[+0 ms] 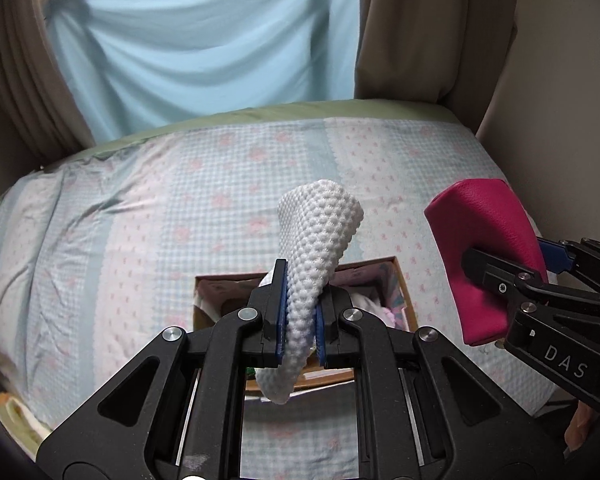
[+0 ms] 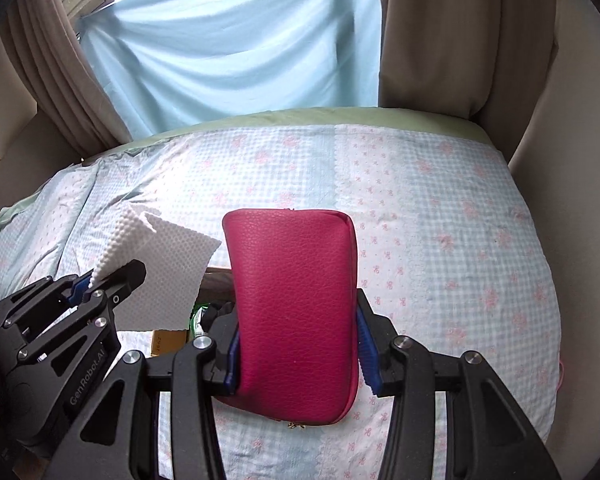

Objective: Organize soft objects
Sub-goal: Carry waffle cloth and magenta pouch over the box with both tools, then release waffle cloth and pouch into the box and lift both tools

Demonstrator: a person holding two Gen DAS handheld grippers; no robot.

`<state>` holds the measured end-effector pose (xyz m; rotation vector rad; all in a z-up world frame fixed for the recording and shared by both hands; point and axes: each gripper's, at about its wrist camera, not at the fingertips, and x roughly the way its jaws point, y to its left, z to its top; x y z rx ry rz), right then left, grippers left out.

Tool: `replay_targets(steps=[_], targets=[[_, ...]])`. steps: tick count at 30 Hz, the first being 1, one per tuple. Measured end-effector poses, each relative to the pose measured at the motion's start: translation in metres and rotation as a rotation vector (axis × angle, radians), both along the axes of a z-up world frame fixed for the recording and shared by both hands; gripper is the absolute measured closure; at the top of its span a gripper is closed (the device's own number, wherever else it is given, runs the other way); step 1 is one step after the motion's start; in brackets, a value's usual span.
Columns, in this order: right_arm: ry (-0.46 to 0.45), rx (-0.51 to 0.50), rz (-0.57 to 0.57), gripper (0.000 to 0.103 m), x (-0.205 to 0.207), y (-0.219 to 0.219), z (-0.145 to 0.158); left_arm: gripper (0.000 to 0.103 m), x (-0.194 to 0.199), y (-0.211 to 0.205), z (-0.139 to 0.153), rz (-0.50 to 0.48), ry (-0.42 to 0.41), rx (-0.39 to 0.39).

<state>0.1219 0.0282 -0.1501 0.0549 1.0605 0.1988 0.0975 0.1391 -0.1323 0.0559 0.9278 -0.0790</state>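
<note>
over the bed (image 1: 100, 240), through the left wrist camera, my left gripper (image 1: 298, 312) is clamped nearly shut on a white waffle-textured cloth (image 1: 320, 232). it looks light and limp; it's pinched near its middle, one end standing above the pads, the other drooping below. an open cardboard box (image 1: 400, 276) sits on the bed directly beneath. my right gripper (image 1: 516, 268) shows at the right edge.

from the right wrist camera, that gripper's jaws stand partly apart, pressing the sides of a magenta leather-look pouch (image 2: 296, 308). it seems soft but padded, slightly slick, so i judge a mid-body squeeze best. it sticks up well past the blue pads (image 2: 366, 344), held clear above the checked bedspread (image 2: 460, 240).
</note>
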Motion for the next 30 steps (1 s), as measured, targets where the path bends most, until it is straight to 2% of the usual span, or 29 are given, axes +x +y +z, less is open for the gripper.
replay_targets(steps=[6,12,17,23,30], targets=[[0.069,-0.015,-0.001,0.060,0.008,0.034,-0.043,0.094,0.001,0.055,-0.035,0.021,0.069,0.032],[0.163,-0.029,-0.046,0.060,0.016,0.053,-0.084,0.094,0.012,0.082,-0.086,-0.032,0.168,0.050],[0.256,-0.031,-0.081,0.060,0.027,0.053,-0.123,0.094,0.025,0.084,-0.131,-0.093,0.253,0.065],[0.341,-0.013,-0.106,0.060,0.048,0.045,-0.172,0.094,0.043,0.071,-0.169,-0.166,0.319,0.078],[0.404,0.003,-0.104,0.060,0.067,0.041,-0.211,0.094,0.064,0.062,-0.230,-0.182,0.454,0.065]])
